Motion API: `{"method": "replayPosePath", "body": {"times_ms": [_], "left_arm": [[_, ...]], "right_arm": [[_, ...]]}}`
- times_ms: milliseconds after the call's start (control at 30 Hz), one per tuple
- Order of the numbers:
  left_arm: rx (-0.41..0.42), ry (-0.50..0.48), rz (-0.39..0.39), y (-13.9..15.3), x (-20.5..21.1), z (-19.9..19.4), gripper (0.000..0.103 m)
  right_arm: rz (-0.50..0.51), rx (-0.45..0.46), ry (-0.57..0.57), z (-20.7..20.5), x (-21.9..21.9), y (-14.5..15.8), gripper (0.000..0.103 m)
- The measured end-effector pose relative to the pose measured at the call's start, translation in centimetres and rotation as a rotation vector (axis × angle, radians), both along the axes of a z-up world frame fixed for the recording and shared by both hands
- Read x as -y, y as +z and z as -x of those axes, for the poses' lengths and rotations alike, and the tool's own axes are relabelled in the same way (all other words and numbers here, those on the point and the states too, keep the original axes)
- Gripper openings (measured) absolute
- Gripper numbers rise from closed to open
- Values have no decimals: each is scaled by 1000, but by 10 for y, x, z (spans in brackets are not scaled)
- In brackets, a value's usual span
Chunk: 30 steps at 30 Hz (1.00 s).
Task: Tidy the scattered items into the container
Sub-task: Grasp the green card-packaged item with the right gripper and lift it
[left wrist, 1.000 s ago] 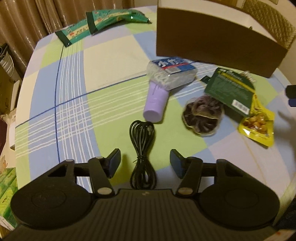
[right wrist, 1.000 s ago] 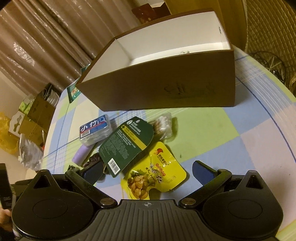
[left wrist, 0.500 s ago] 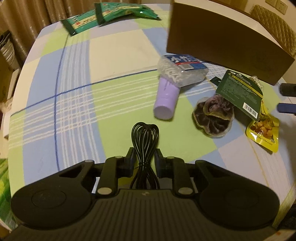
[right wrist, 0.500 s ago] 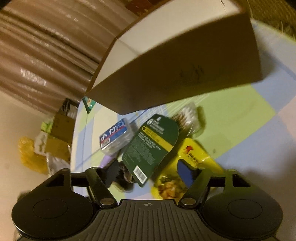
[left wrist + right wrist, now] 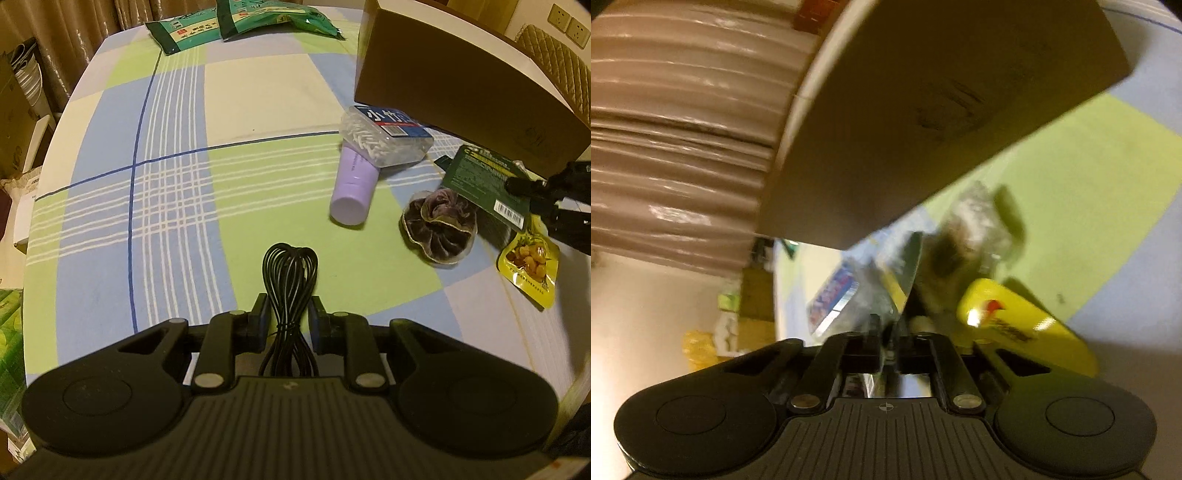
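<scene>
black plastic left tool (image 5: pixel 288 319), ribbed housing, round side discs, silver pivot screws, blue-faced pads (image 5: pixel 263 314)

I see a worktop cloth (image 5: pixel 258 155) checked in pale green, blue and cream with dark blue lines. The coiled cable (image 5: pixel 290 273) is black, the tube (image 5: pixel 354 184) lilac, the scrunchie (image 5: pixel 439 230) dark purple, one packet (image 5: pixel 484 181) dark green, another (image 5: pixel 528 266) yellow, the box (image 5: pixel 461 96) brown.

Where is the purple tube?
In the left wrist view, the purple tube lies right of middle on the checked tablecloth, partly under the clear cotton-swab box, left of the dark scrunchie.
</scene>
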<state>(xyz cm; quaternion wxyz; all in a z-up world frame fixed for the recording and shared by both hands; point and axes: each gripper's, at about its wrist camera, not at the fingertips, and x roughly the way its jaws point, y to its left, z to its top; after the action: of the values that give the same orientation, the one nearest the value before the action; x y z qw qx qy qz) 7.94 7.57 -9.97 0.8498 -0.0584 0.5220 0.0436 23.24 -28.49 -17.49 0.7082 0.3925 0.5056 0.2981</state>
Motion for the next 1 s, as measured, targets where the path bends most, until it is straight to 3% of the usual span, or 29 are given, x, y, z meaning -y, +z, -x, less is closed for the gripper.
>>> {"method": "replayPosePath", "body": {"times_ms": [200,333,600,1000], "left_arm": [[-7,-9,-20,0,5,-1,18],[-11,-12,-17,0,7,-1,17],[2,-26,-17,4,16,0,17],[120,-80,-18,46,36,-9,16]], "right_arm": [[83,135,58,0,0,37,0],[41,201,62,5,9,61,0],[16,209,5,6,22,79,0],[-16,201,-90,10,60,90,0]]}}
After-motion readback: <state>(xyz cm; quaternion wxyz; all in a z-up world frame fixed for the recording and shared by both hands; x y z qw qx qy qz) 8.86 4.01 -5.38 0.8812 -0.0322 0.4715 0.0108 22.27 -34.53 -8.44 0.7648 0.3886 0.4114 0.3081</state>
